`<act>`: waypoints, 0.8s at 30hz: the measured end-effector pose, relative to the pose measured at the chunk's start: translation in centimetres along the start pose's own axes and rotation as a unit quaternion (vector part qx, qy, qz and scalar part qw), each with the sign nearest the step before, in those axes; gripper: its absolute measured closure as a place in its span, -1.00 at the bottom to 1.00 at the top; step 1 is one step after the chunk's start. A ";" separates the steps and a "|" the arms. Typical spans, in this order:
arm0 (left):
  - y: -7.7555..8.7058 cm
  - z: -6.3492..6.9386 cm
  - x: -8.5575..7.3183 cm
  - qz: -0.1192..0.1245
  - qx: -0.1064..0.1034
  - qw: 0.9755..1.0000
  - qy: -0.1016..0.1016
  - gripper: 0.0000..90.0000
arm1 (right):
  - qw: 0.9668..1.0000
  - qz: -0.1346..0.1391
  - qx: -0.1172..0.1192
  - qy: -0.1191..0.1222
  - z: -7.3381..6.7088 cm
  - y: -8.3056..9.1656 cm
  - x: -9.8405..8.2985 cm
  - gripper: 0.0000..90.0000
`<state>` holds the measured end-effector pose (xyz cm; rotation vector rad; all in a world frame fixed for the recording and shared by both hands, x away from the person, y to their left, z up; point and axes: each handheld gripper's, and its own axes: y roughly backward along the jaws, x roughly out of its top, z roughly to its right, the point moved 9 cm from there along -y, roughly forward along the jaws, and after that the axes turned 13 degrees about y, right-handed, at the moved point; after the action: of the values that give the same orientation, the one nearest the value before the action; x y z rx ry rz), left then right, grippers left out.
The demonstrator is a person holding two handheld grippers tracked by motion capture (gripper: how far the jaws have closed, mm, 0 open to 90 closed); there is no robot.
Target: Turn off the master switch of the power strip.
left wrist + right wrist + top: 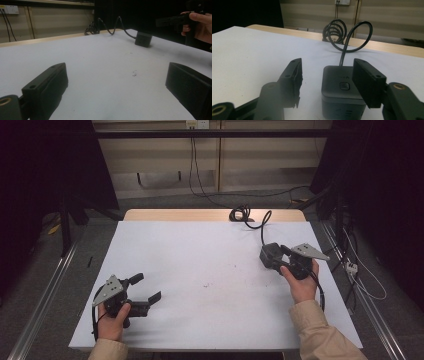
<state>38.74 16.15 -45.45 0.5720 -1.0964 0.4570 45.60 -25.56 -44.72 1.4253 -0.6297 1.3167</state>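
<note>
Your left gripper [148, 289] idles near-left, jaws apart, empty; right gripper [325, 82] straddles black box [343, 92], jaws spread, likely lining up a grab.

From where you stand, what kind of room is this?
Probably a lab recording setup: a white-covered table inside a dark metal frame, wall sockets with trailing cables, and a person holding a hand-held gripper in each hand.
</note>
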 end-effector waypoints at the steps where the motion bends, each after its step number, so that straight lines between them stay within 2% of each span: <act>1: 0.0 0.0 0.0 0.000 0.000 1.000 0.000 -0.92 | 1.000 -0.001 0.001 0.000 0.1 -0.1 0.0 0.01; 19: 0.0 0.0 0.0 -0.001 0.000 1.000 -0.002 -0.92 | 1.000 -0.021 0.003 0.005 0.9 -1.0 -0.6 0.46; 24: 0.0 0.0 -0.1 -0.001 0.000 1.000 -0.002 -0.92 | 1.000 -0.026 0.003 -0.002 1.2 -1.2 -0.9 0.55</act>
<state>38.72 16.13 -45.51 0.5743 -1.1003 0.4539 46.88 -26.53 -45.81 1.4416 -0.5878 1.2757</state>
